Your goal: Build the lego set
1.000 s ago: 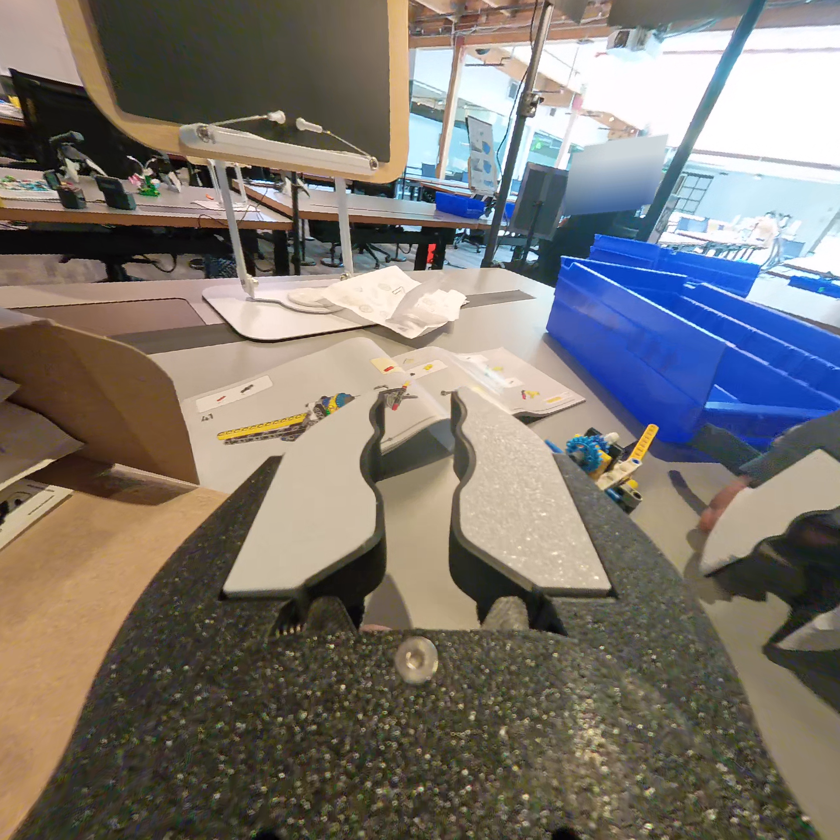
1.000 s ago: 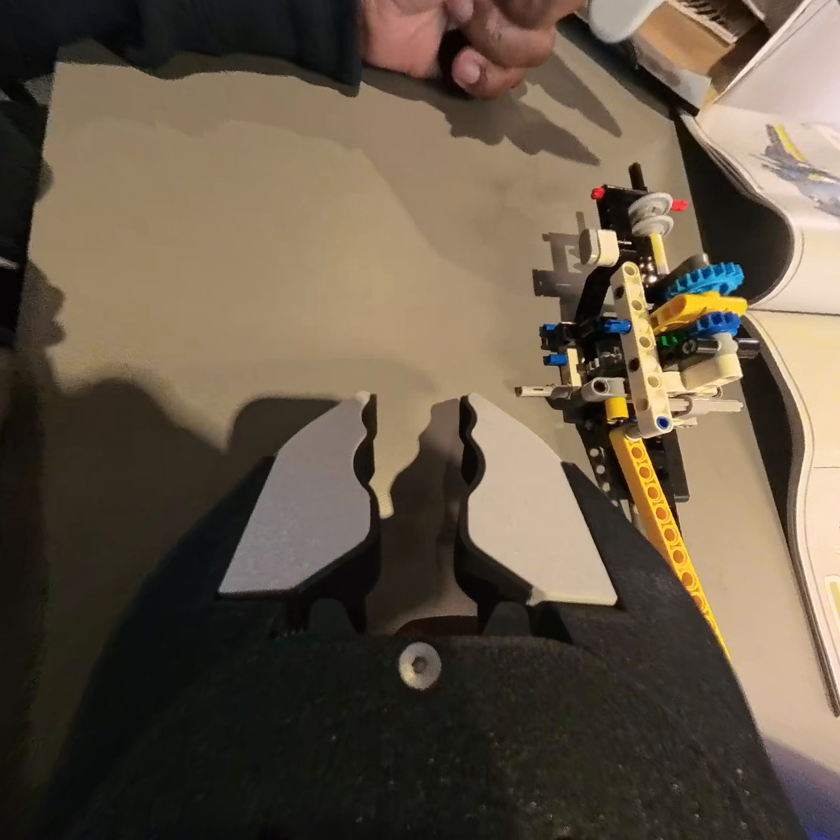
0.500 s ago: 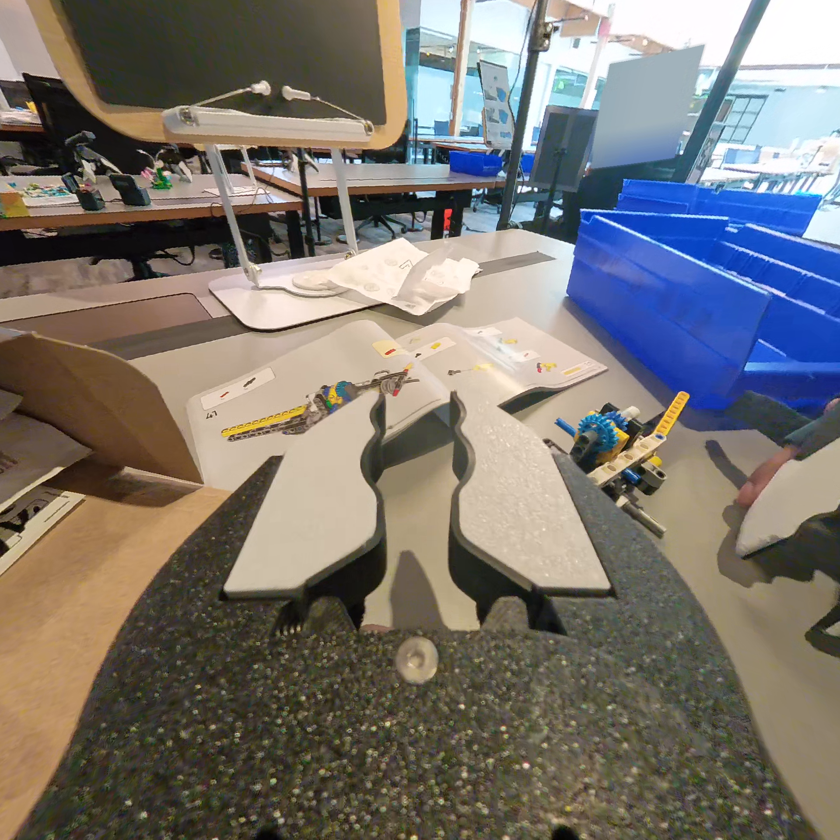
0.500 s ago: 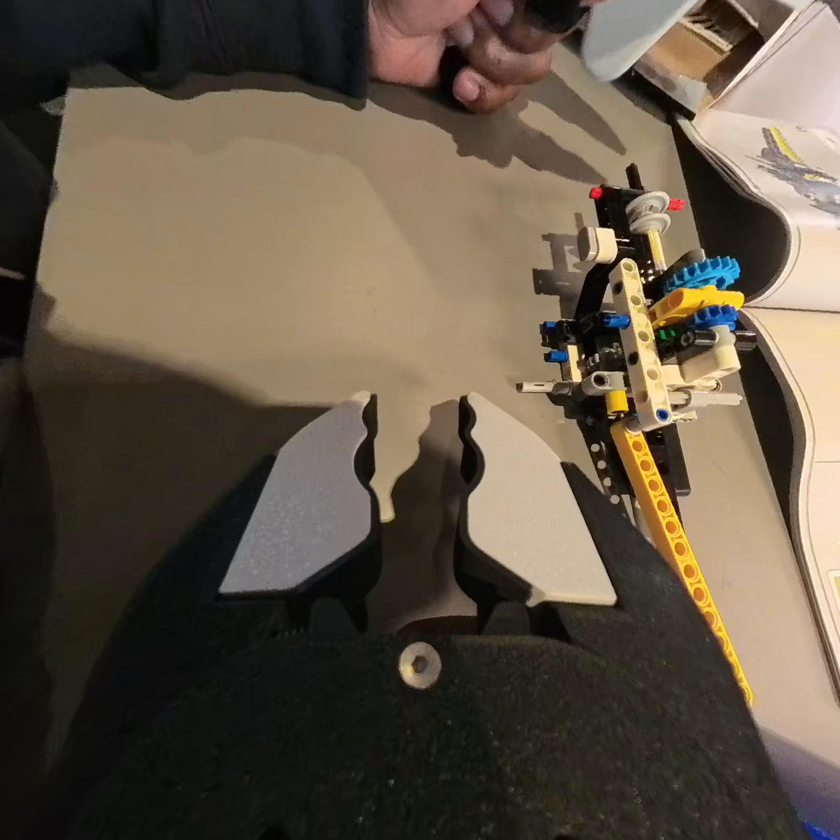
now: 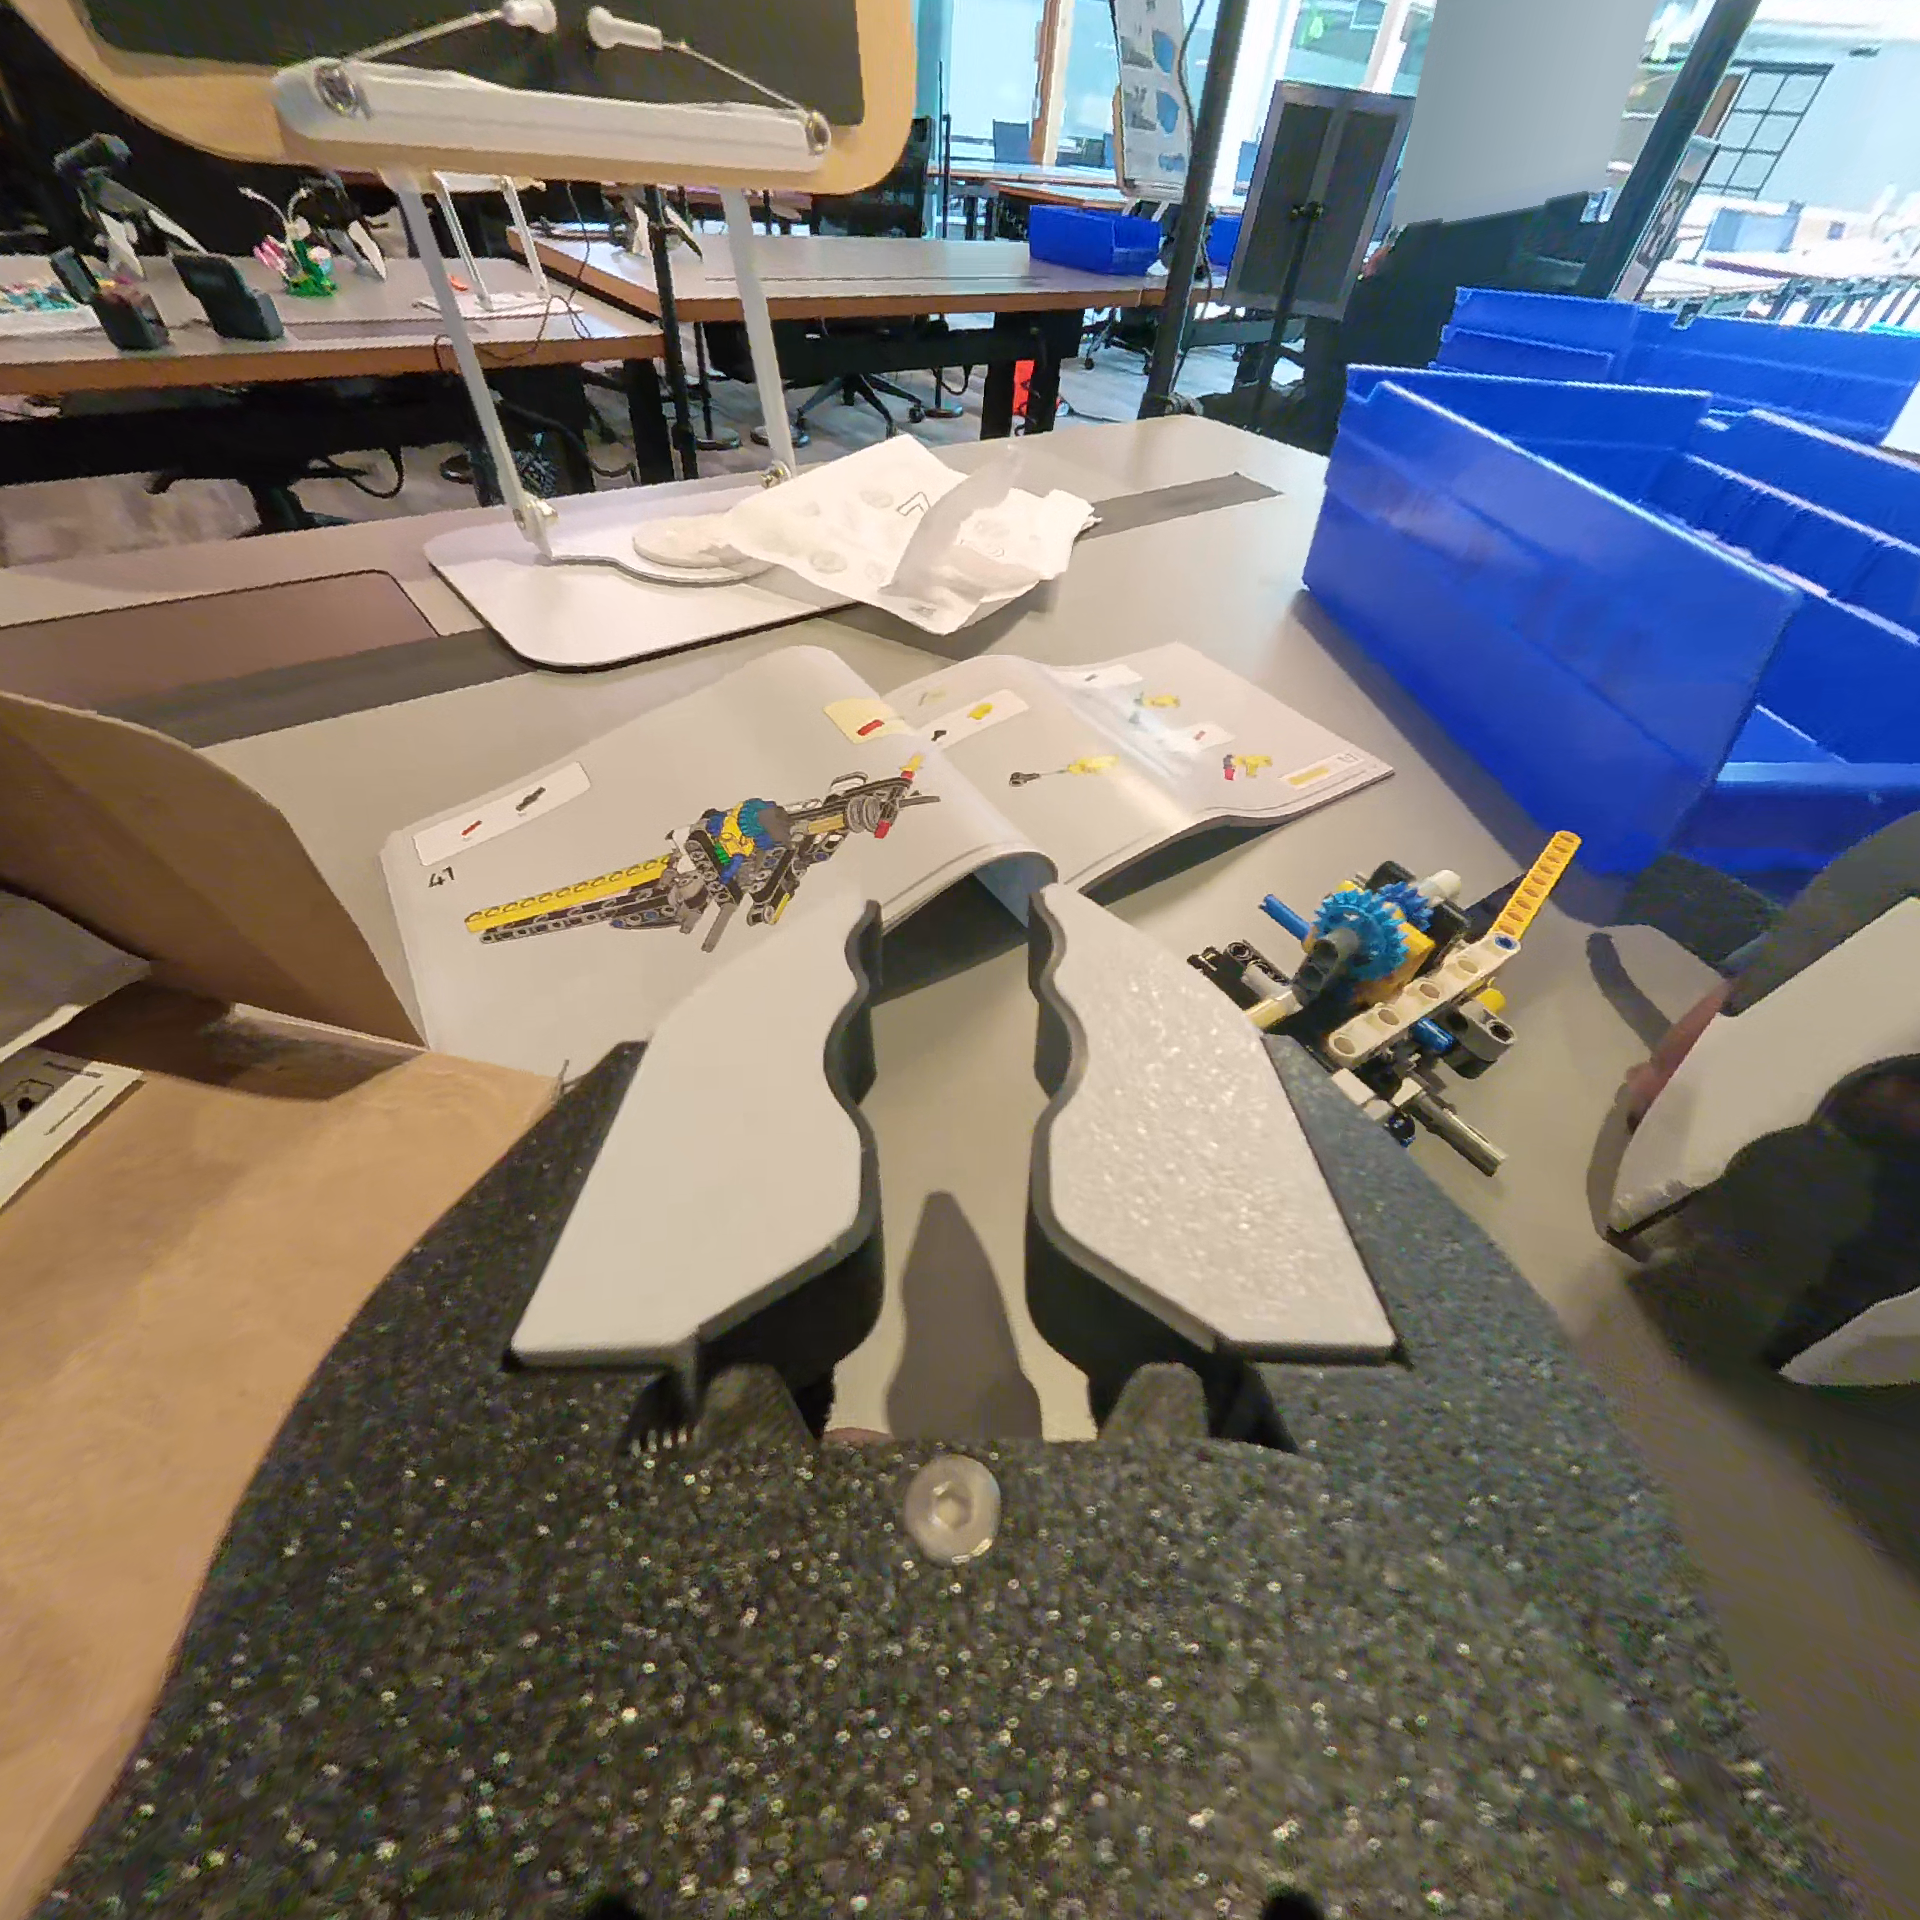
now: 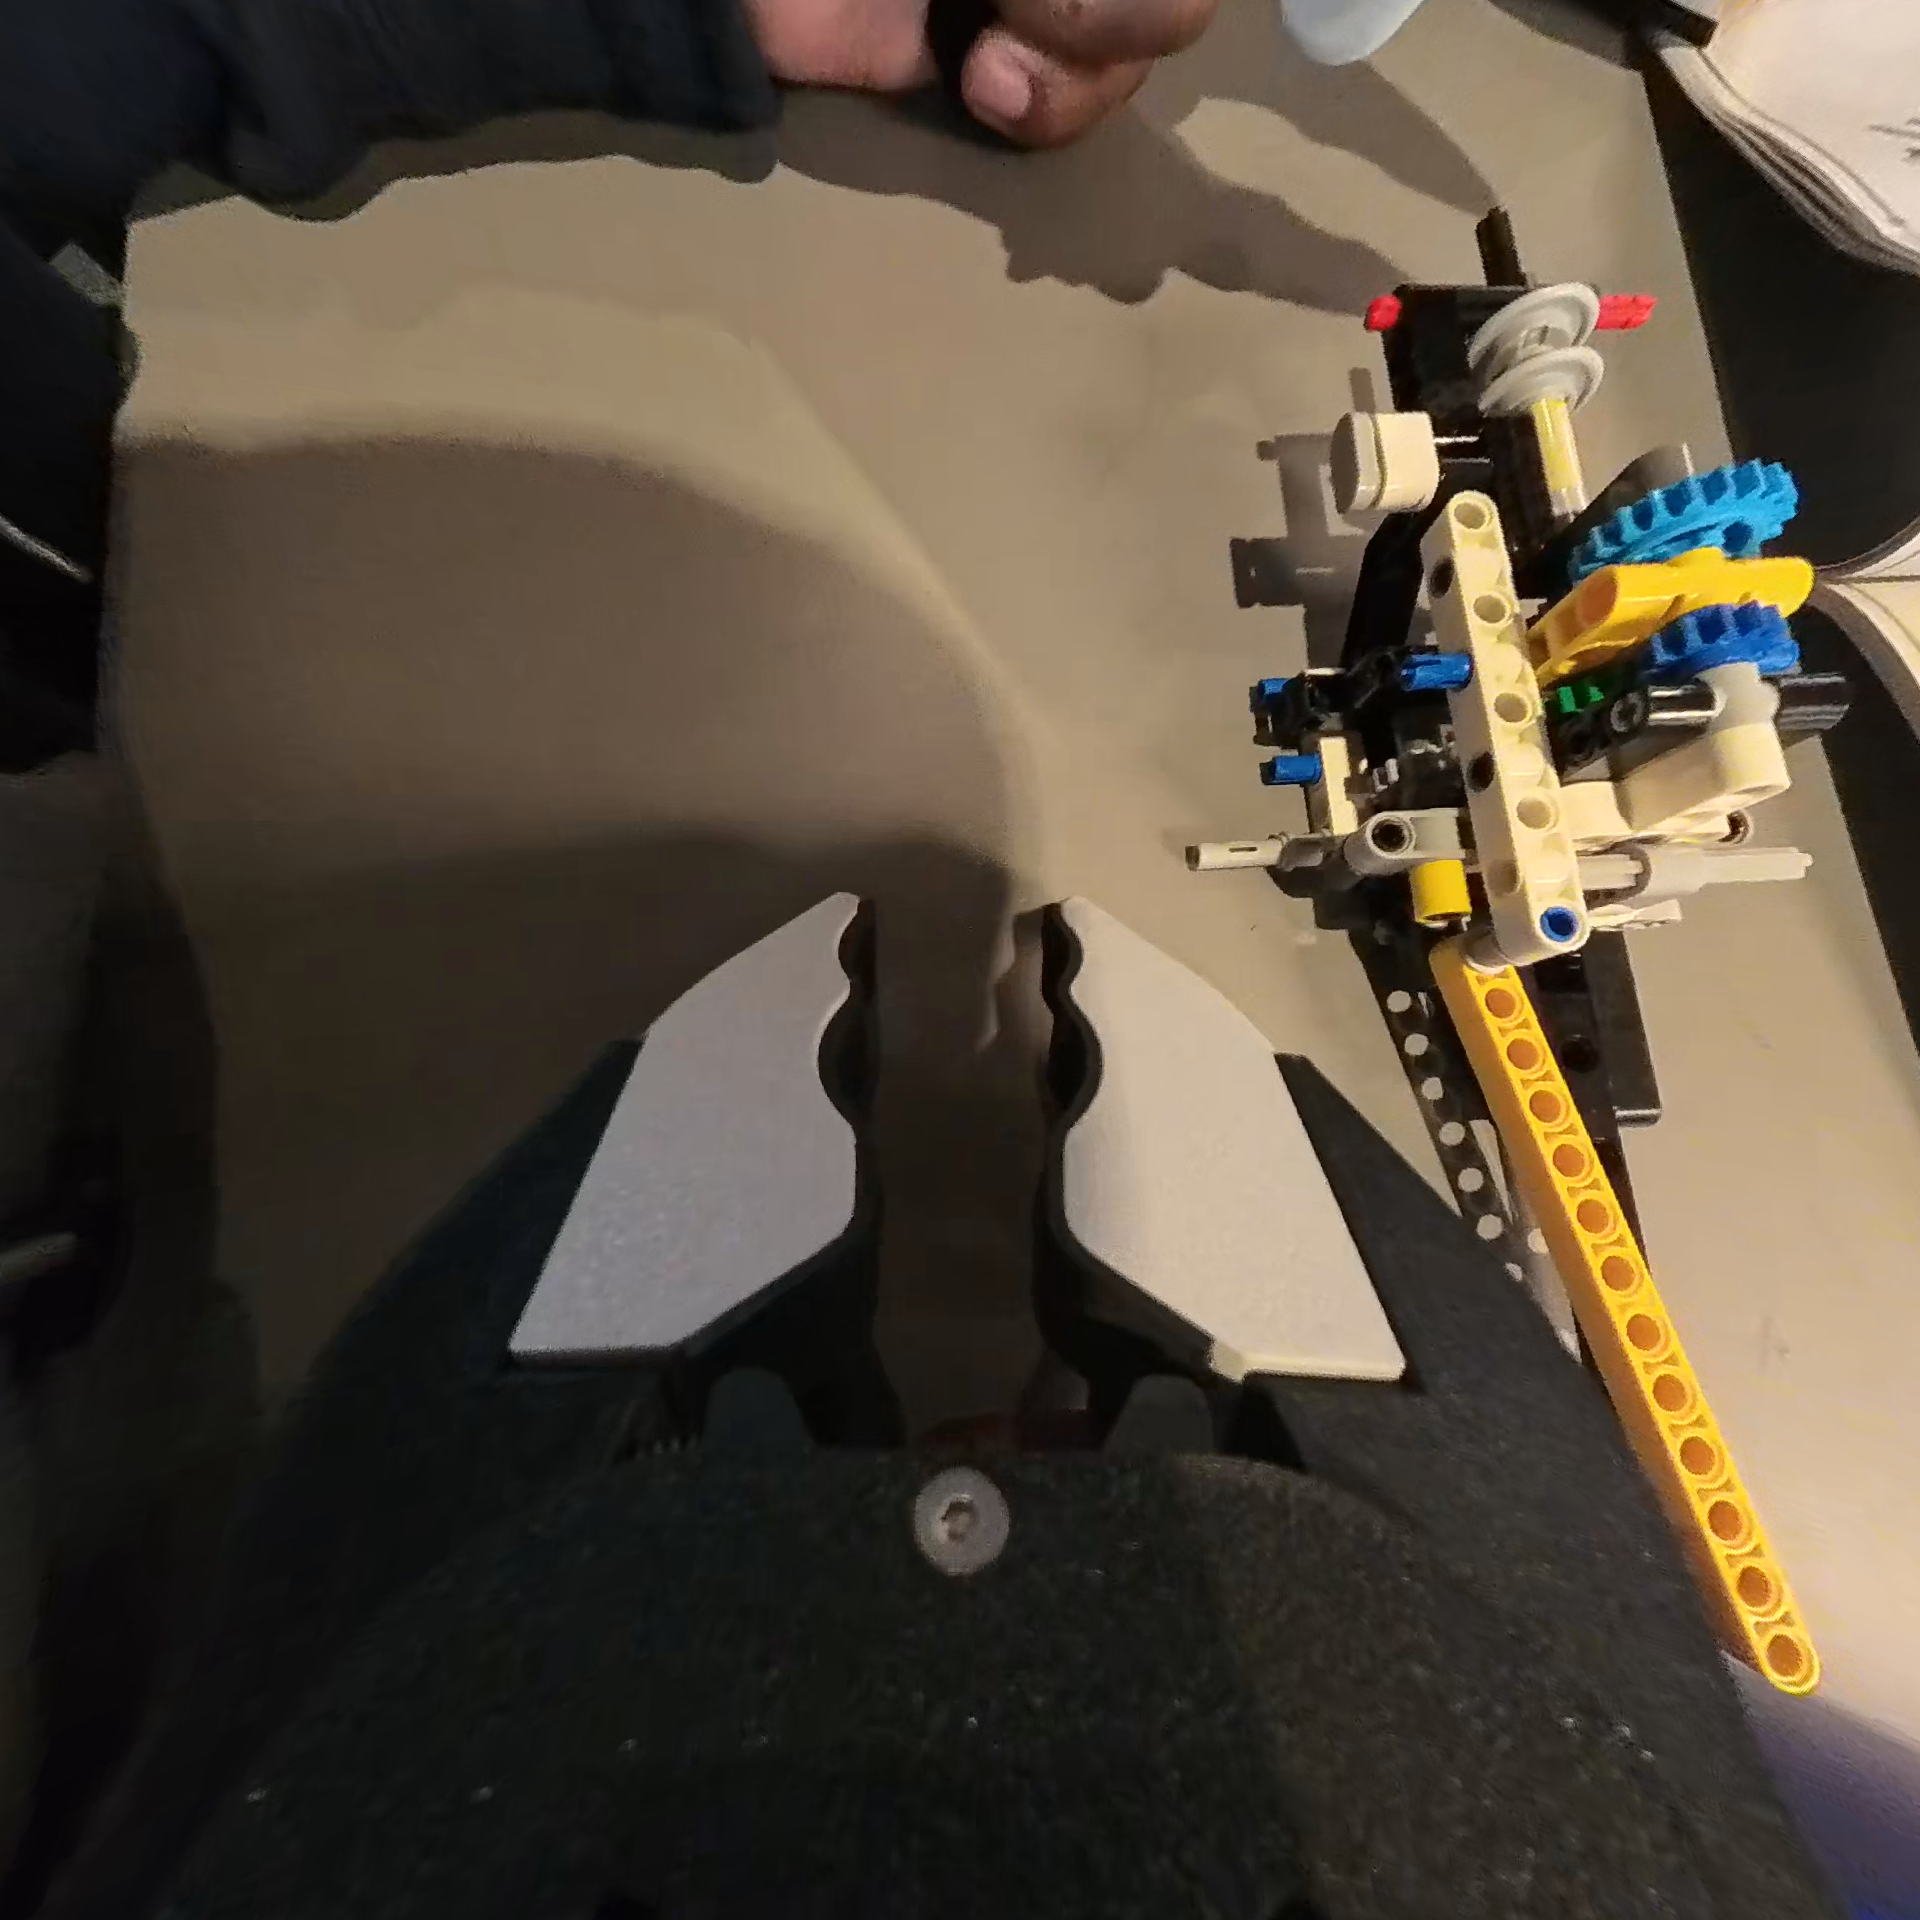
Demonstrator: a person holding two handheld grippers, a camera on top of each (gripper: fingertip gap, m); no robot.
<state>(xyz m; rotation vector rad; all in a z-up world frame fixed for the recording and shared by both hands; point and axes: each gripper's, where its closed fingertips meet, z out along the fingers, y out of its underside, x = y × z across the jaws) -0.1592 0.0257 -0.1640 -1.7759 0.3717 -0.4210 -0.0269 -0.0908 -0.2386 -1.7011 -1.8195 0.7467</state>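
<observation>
A part-built lego model (image 5: 1382, 977) with blue gears, a white beam and a long yellow beam lies on the grey table, just right of my left gripper (image 5: 954, 914). My left gripper is open and empty, above the table in front of the open instruction booklet (image 5: 790, 800). In the right wrist view the model (image 6: 1507, 727) lies to the right of my right gripper (image 6: 956, 914), which is open and empty over bare table. Its yellow beam (image 6: 1621, 1320) runs back beside the right finger. The right gripper also shows at the right edge of the left wrist view (image 5: 1787, 1122).
Blue bins (image 5: 1621, 623) stand at the right. A cardboard box (image 5: 156, 1143) is at the left. A white stand's base (image 5: 623, 592) and a crumpled paper bag (image 5: 914, 540) sit behind the booklet. A hand (image 6: 997, 62) shows at the top of the right wrist view. Left tips to right tips: about 20 cm.
The left view has tilted down and shifted, so the model and booklet show more fully. The right gripper has crept forward alongside the model. Both grippers stay open.
</observation>
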